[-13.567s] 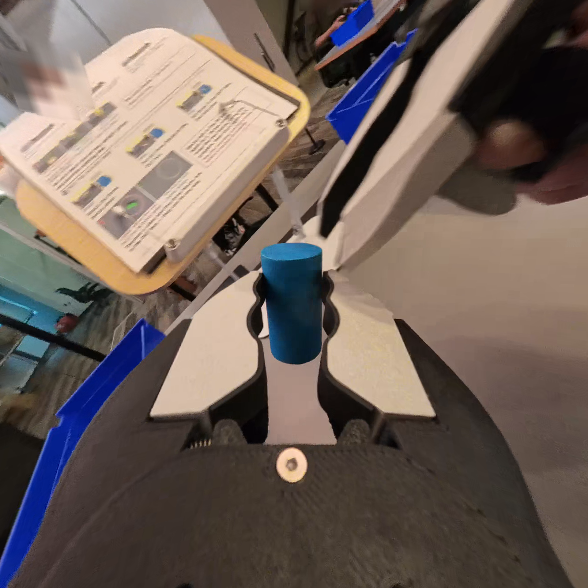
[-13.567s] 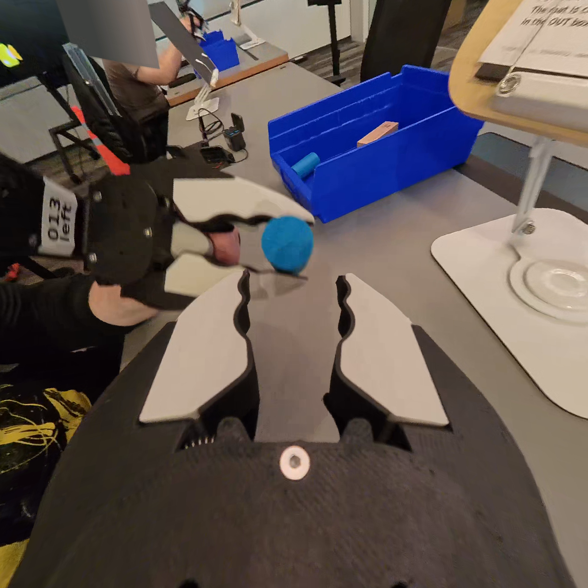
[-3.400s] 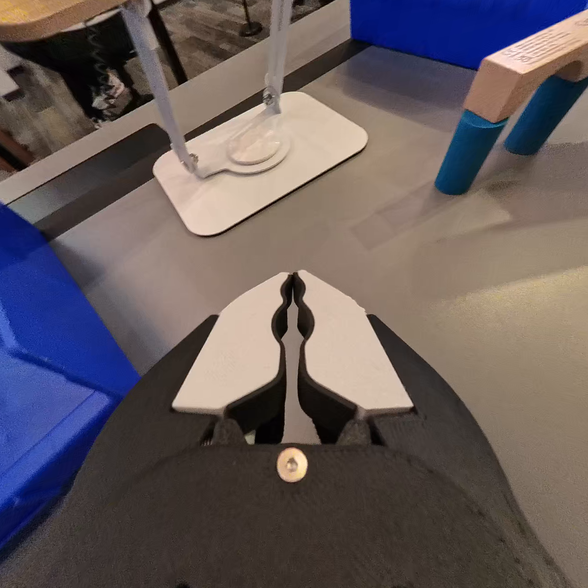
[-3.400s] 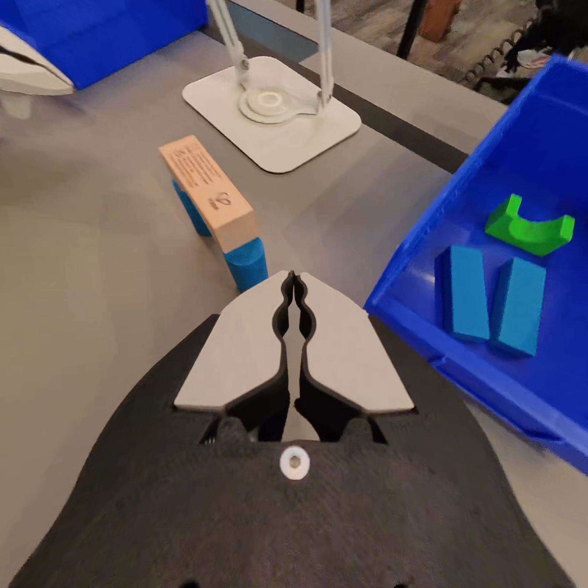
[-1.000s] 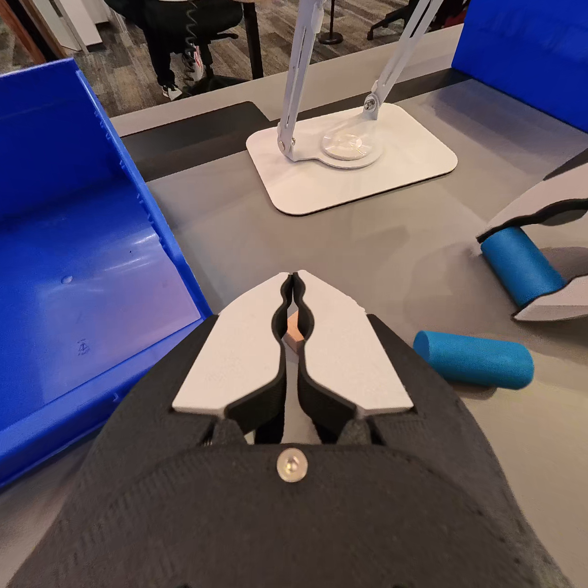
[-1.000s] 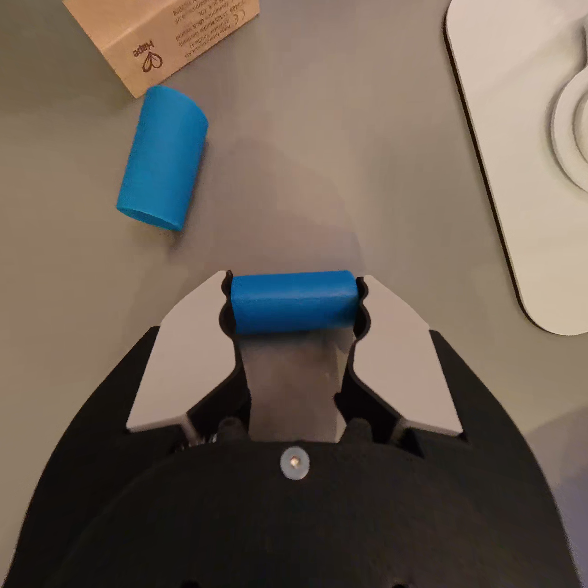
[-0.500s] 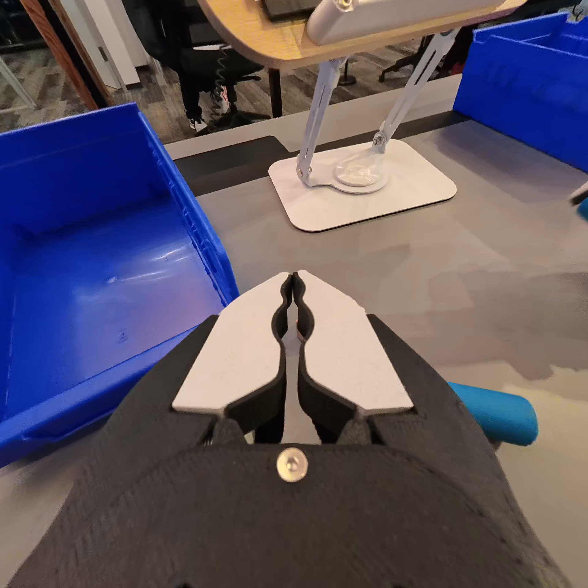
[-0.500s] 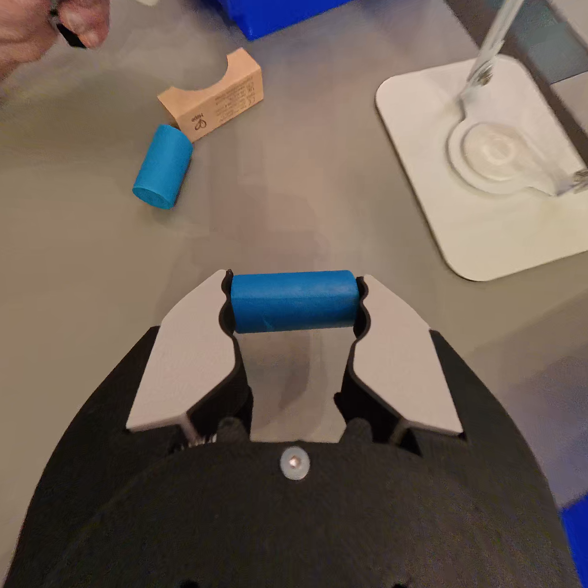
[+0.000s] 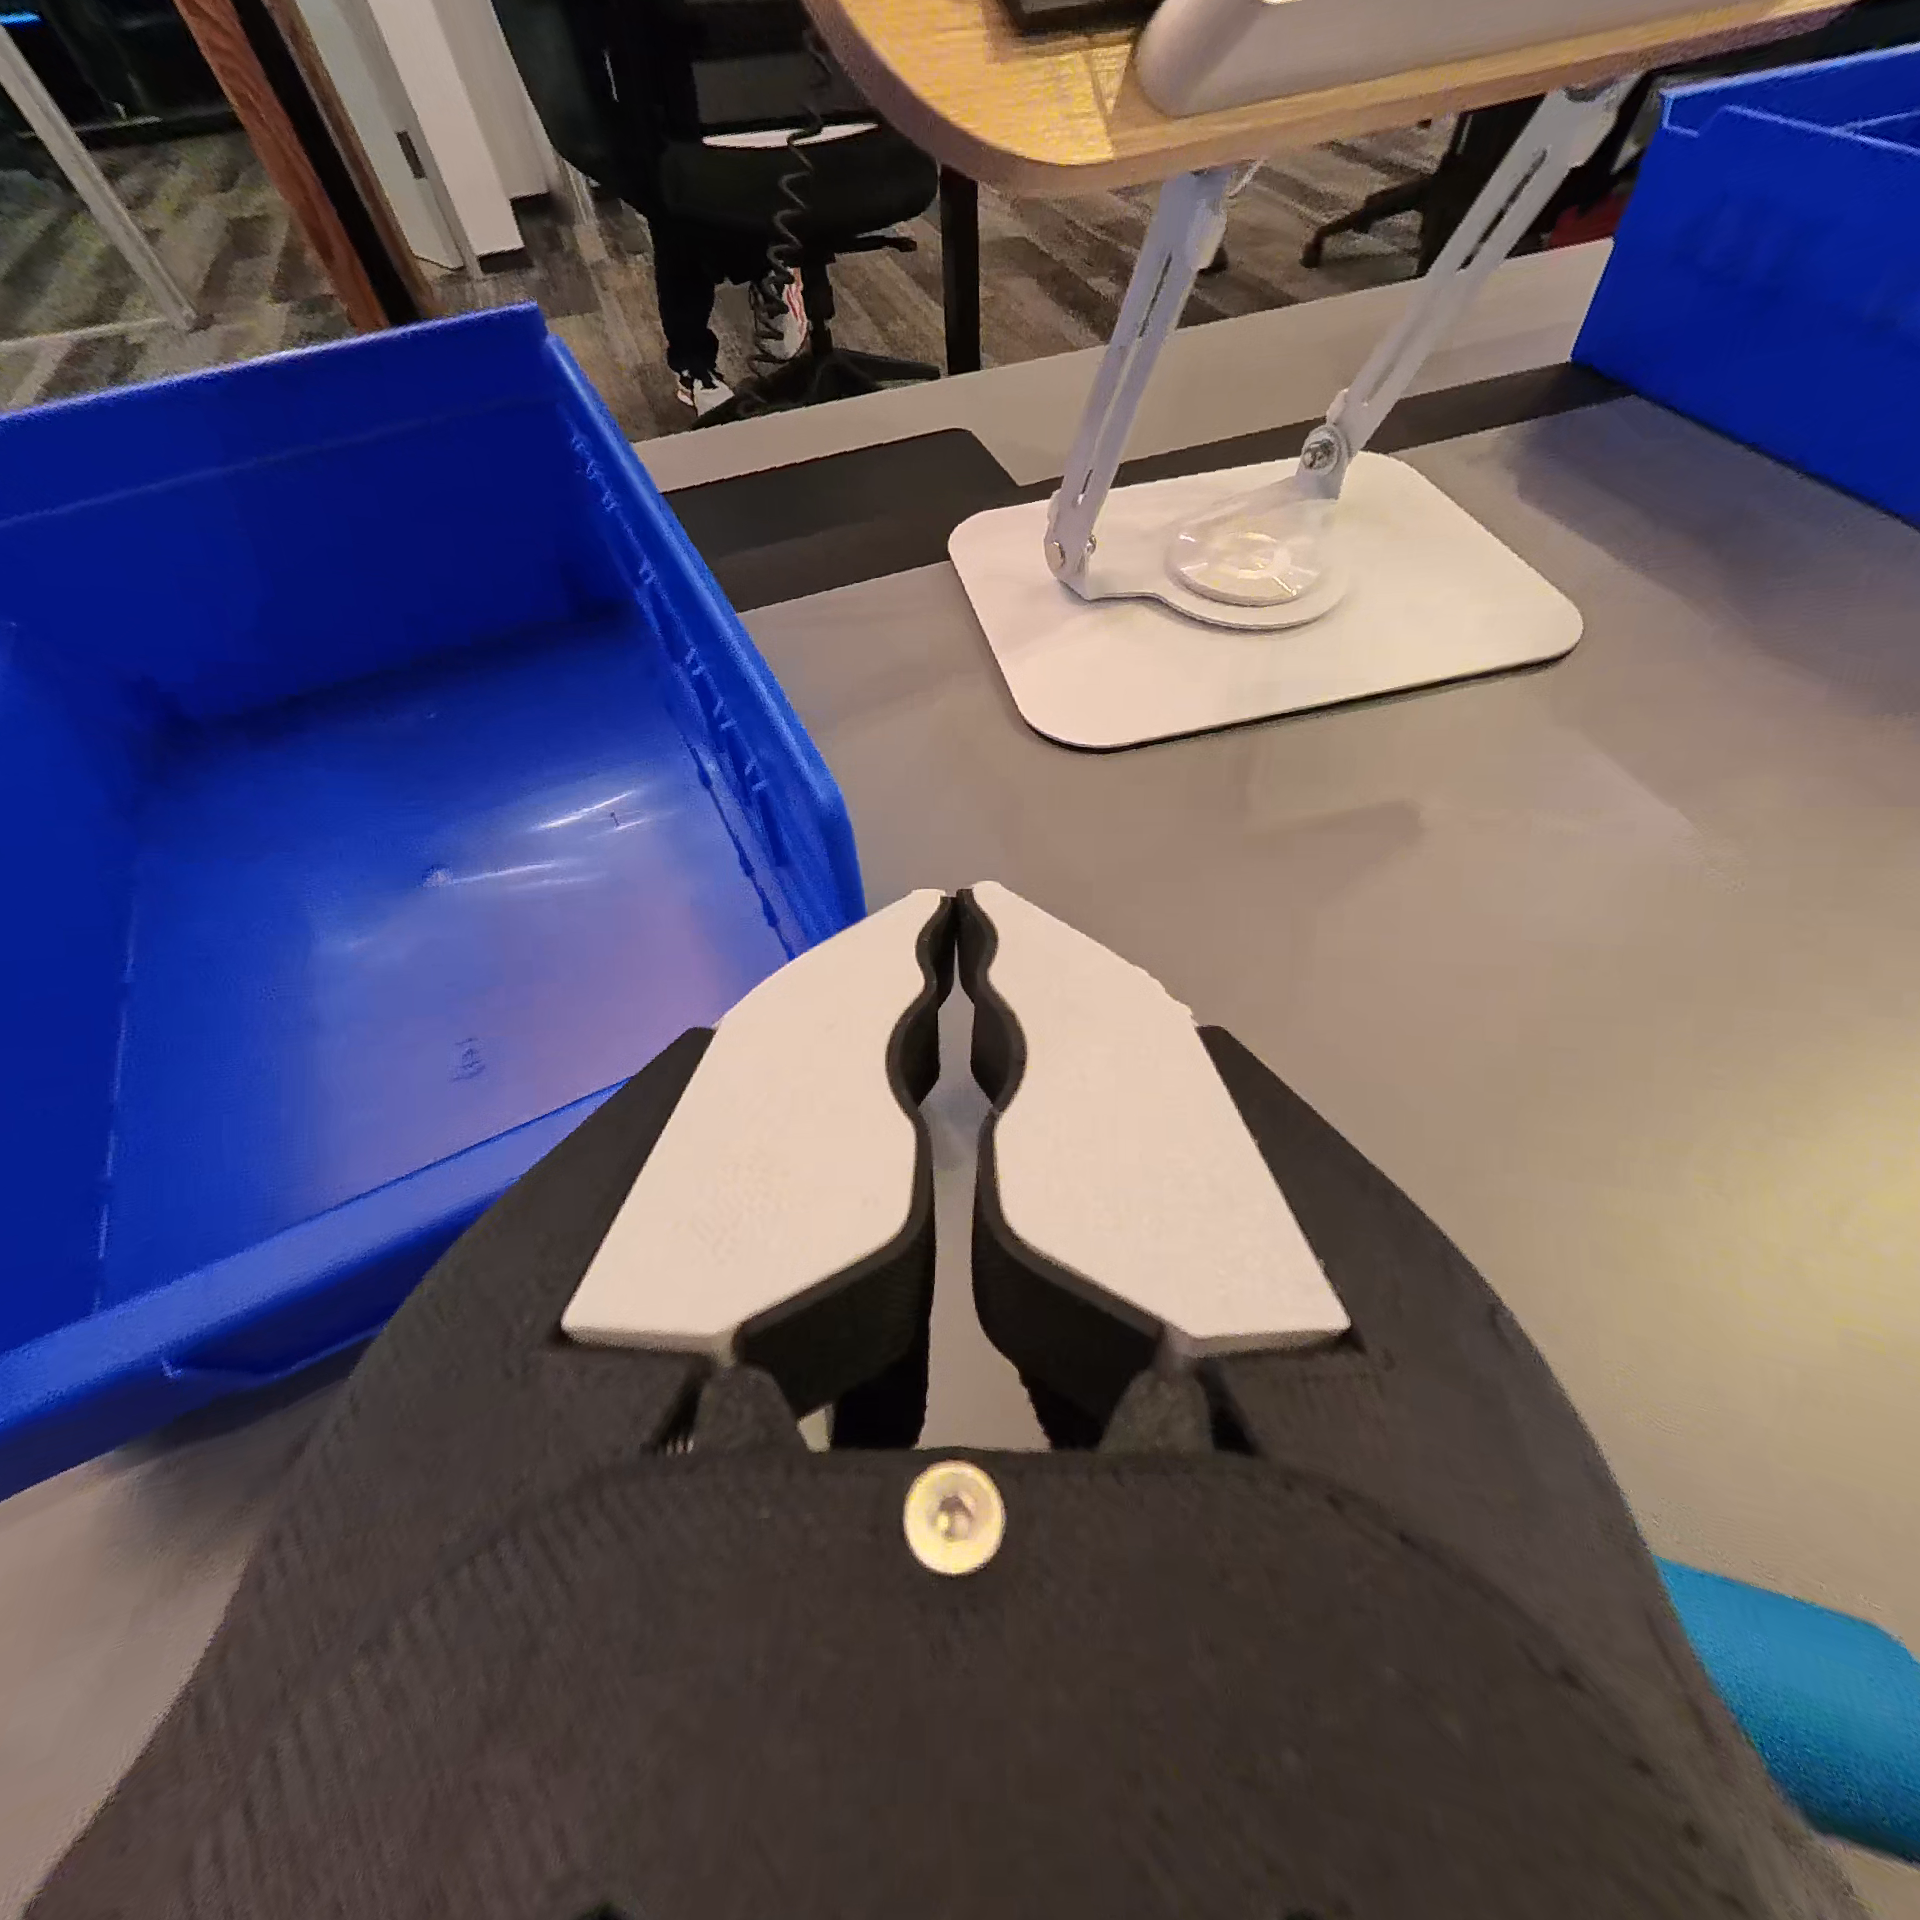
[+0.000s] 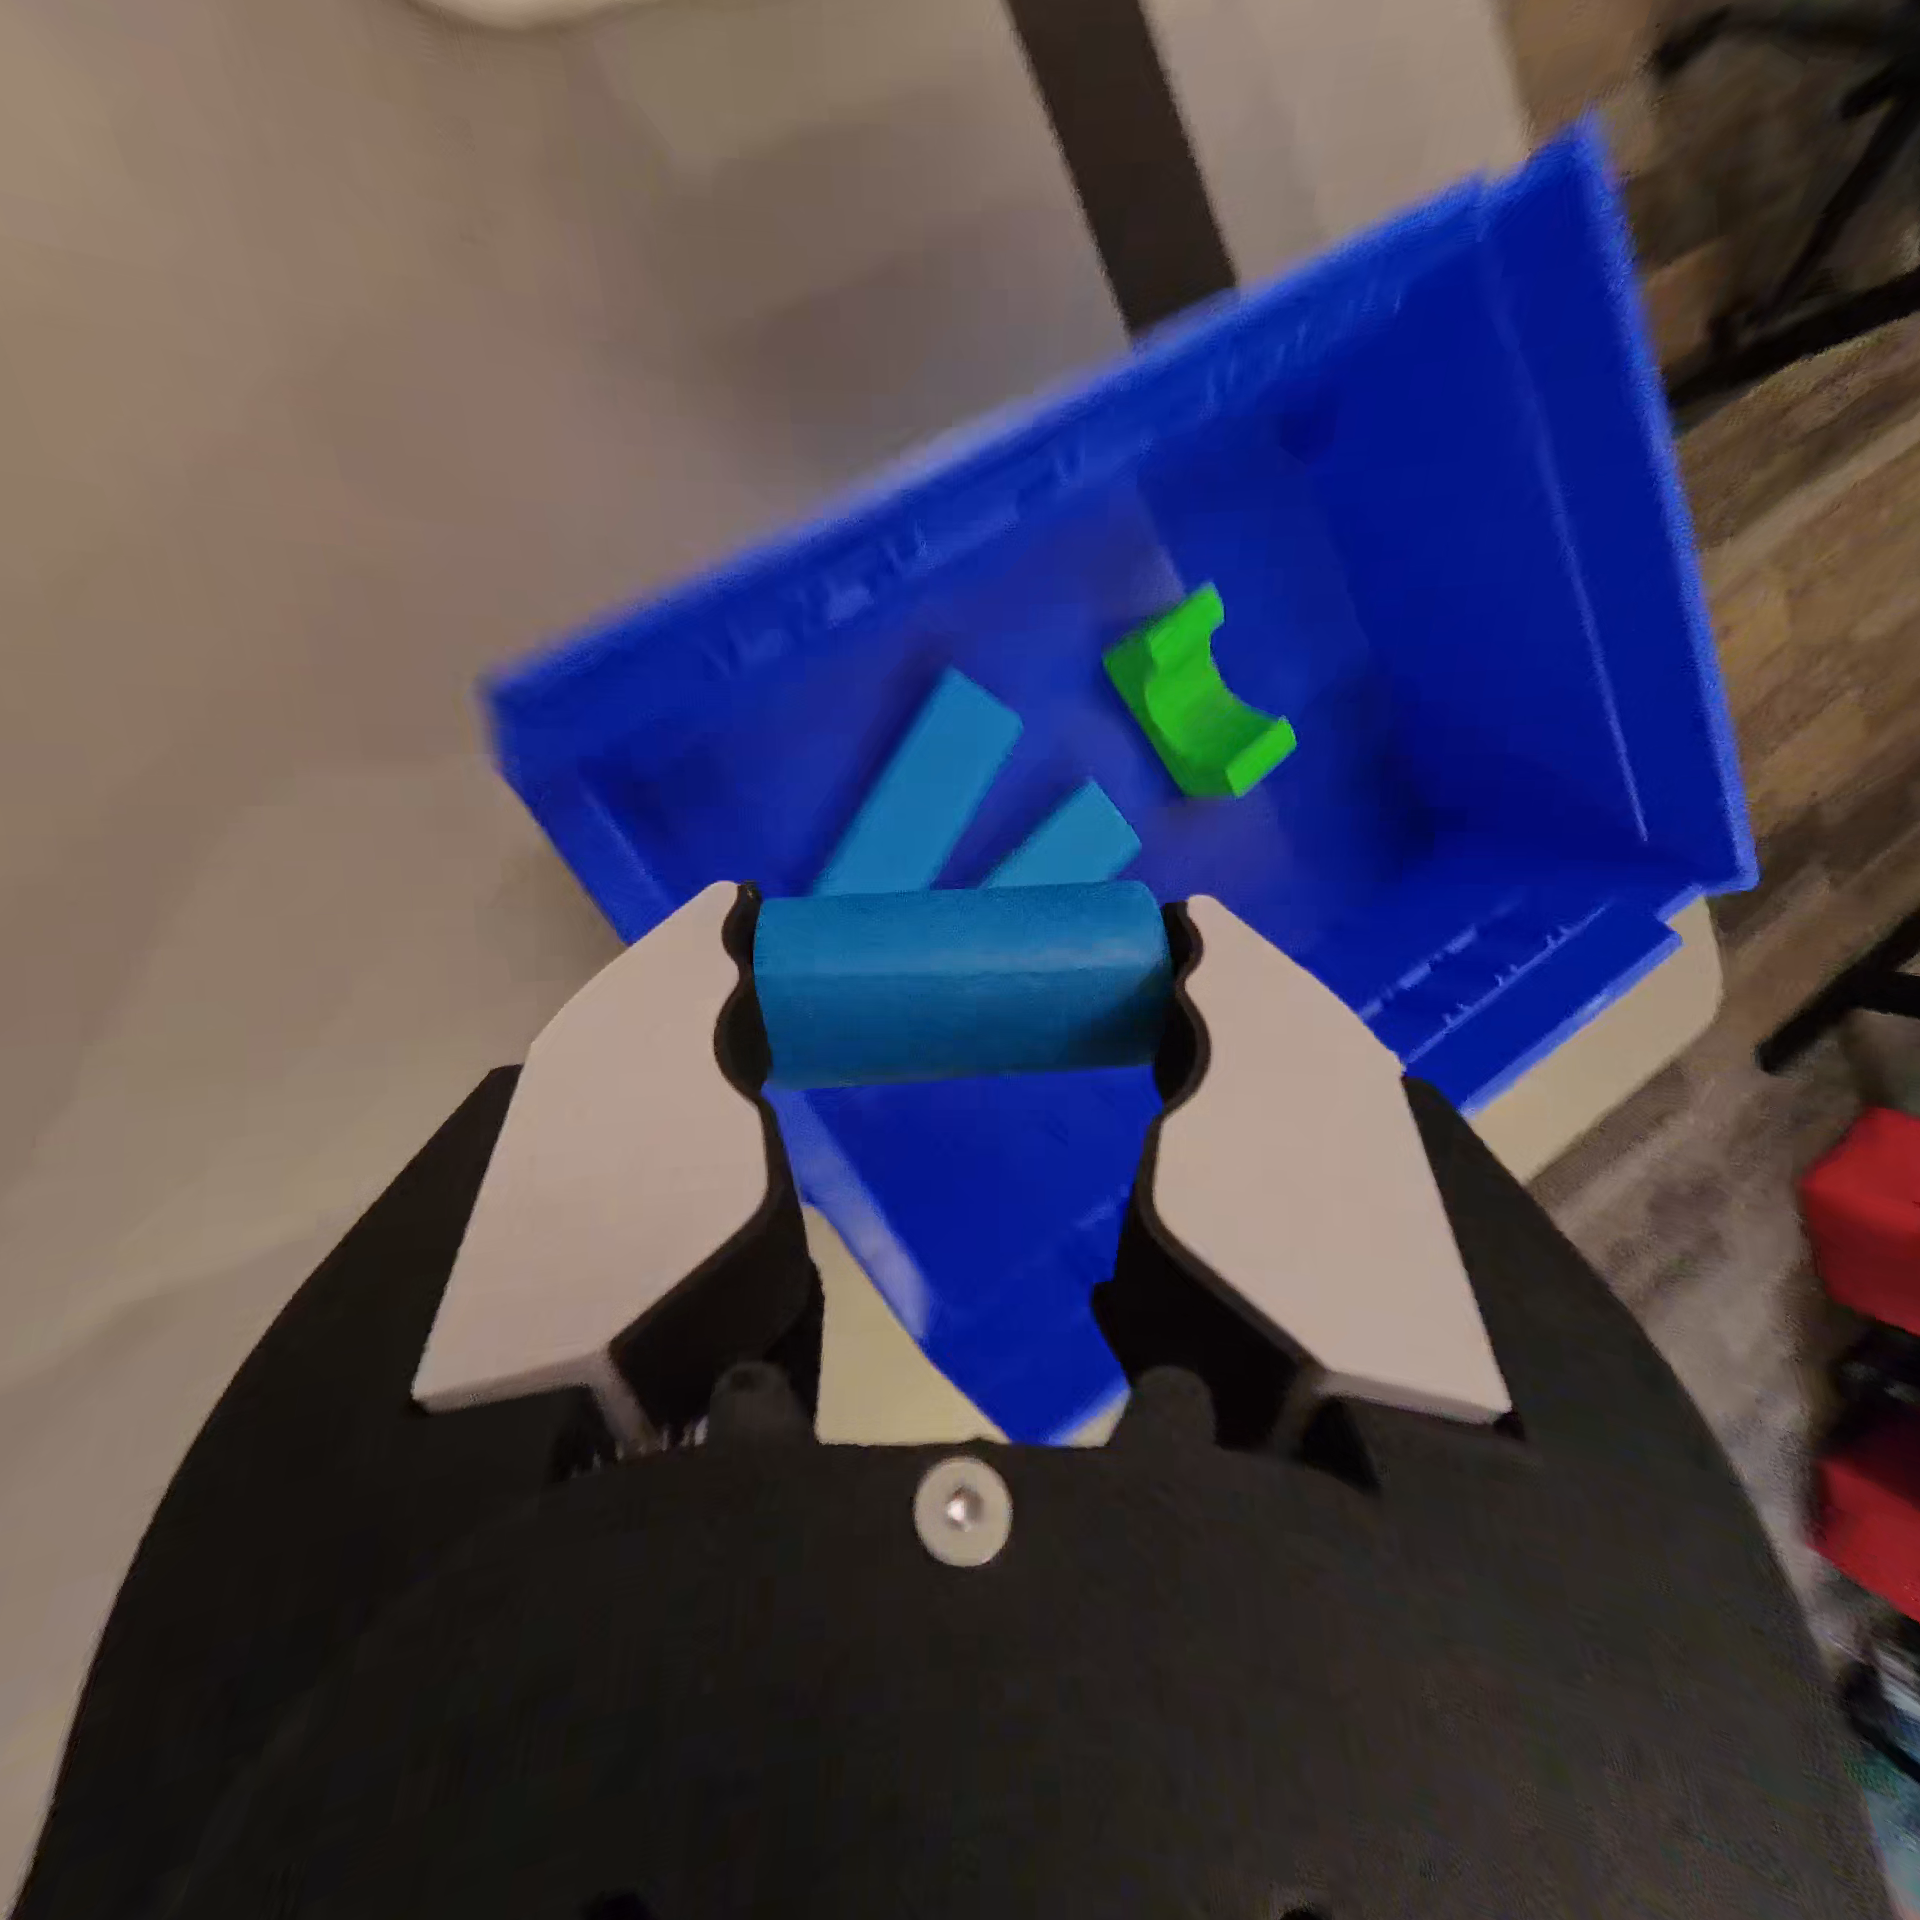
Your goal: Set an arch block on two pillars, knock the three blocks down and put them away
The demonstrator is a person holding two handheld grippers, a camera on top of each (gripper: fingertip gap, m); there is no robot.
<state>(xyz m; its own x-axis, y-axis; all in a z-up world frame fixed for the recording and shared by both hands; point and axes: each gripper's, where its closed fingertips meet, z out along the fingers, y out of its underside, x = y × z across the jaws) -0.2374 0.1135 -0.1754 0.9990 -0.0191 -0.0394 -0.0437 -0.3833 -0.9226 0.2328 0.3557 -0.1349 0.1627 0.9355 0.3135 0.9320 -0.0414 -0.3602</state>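
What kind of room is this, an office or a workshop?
Probably an office used as a test area: a grey desk with blue storage bins, a white stand holding a wooden board, and a rolling office chair on patterned carpet.

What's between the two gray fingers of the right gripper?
A blue cylinder, lying crosswise and pinched at both ends by the right gripper, as the right wrist view shows.

Blue cylinder point(image 10: 956, 982), blue bin point(image 10: 1558, 540), green arch block point(image 10: 1200, 707), light-blue slabs point(image 10: 925, 790).
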